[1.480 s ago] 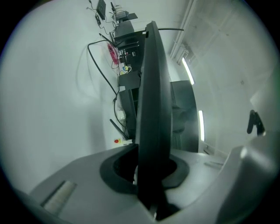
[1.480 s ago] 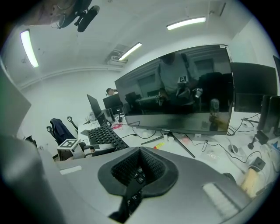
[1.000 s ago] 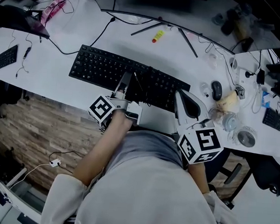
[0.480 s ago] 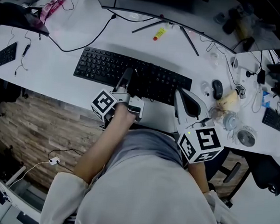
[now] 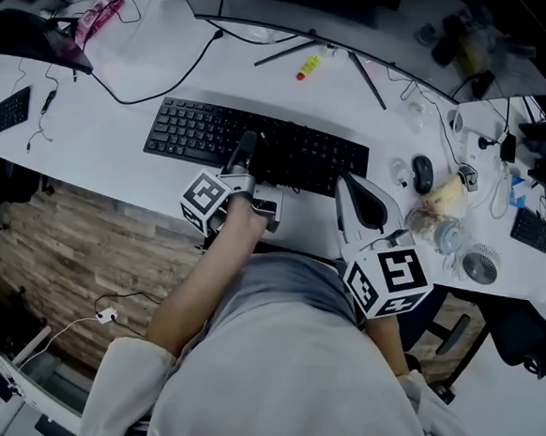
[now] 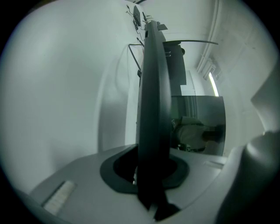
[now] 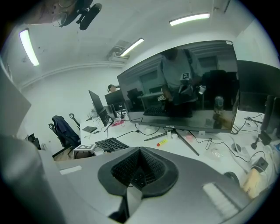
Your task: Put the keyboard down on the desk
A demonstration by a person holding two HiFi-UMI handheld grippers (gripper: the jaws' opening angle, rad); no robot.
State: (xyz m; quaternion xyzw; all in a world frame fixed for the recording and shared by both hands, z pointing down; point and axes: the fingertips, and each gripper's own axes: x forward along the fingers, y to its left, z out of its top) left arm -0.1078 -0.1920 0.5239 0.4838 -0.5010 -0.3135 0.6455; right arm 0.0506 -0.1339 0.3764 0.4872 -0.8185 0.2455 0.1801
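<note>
A black keyboard point(image 5: 214, 132) lies across the white desk point(image 5: 118, 148), in front of the monitor stand. My left gripper point(image 5: 247, 152) is shut on its near edge about the middle. In the left gripper view the keyboard point(image 6: 153, 96) shows edge-on as a dark slab clamped in the left gripper point(image 6: 151, 170). My right gripper point(image 5: 344, 182) points at the keyboard's right near corner, its jaws together with nothing between them. From the right gripper point(image 7: 139, 168) view the keyboard point(image 7: 111, 143) lies off to the left.
The monitor point(image 7: 183, 87) stands behind, its stand legs point(image 5: 286, 52) splayed, a yellow marker point(image 5: 309, 68) between them. A cable point(image 5: 161, 86) runs behind the keyboard. At the right are a mouse point(image 5: 423, 174), a cup point(image 5: 449, 193) and a small fan point(image 5: 481, 268). A small keypad point(image 5: 6, 111) lies far left.
The keyboard has moved farther onto the desk and squared up with its edge, the left gripper going with it. The right gripper has shifted slightly left.
</note>
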